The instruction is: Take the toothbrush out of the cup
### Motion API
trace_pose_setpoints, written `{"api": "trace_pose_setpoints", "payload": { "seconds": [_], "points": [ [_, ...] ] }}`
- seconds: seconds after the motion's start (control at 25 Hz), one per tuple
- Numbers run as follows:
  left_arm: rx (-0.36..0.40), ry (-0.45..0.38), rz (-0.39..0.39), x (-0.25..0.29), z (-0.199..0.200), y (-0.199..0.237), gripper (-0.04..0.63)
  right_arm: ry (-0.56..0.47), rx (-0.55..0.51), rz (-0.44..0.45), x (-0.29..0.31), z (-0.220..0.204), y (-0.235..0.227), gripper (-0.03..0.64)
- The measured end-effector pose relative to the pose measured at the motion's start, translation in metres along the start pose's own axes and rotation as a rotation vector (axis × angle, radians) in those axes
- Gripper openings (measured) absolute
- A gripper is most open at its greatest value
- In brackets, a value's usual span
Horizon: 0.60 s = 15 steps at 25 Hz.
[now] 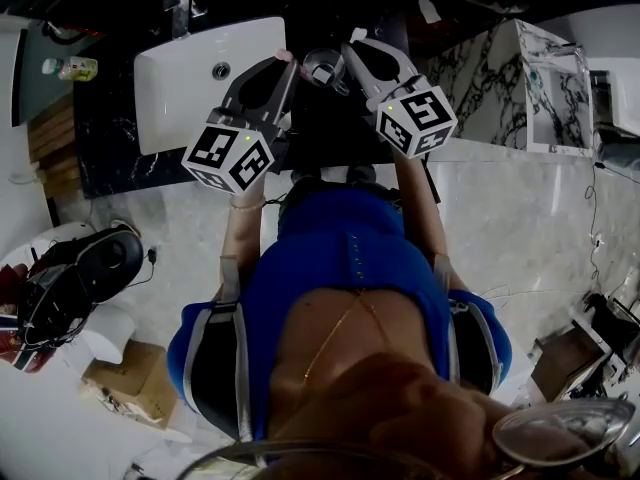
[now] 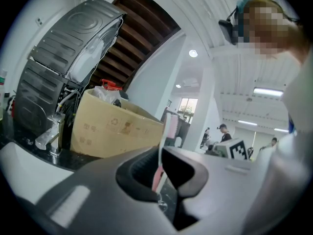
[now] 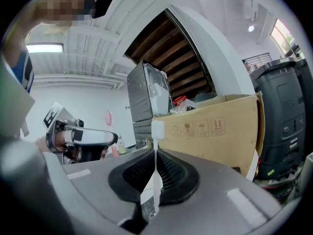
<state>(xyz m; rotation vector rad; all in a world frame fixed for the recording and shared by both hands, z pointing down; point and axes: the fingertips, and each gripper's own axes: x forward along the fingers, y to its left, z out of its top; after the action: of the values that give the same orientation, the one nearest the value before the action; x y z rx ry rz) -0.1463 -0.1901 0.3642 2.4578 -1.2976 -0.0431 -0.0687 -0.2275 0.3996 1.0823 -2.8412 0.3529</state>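
Toothbrush (image 2: 171,126) stands upright, pinched in the left gripper (image 2: 163,156), ready to lift from the cup (image 1: 325,68) just beside its tips. The right gripper (image 3: 155,168) pinches a thin white strip (image 3: 157,130), probably steadying the cup.

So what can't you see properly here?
1. Cup, head view: tiny and crowded by both claws, so its inside can't be seen.
2. Thin white thing pinched in the right claw, right gripper view: seen edge-on, so what it is can't be told.
3. Pink toothbrush pinched in the left claw, left gripper view: its lower handle is hidden behind the claw.
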Motion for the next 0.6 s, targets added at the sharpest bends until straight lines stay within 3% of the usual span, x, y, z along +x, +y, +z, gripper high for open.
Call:
{"api": "trace_pose_setpoints", "payload": {
  "seconds": [0.6],
  "points": [
    [0.018,0.022,-0.05,0.012,0.003,-0.028,0.021,-0.042,-0.061,-0.055,-0.05,0.033,0.001,0.014]
  ]
}}
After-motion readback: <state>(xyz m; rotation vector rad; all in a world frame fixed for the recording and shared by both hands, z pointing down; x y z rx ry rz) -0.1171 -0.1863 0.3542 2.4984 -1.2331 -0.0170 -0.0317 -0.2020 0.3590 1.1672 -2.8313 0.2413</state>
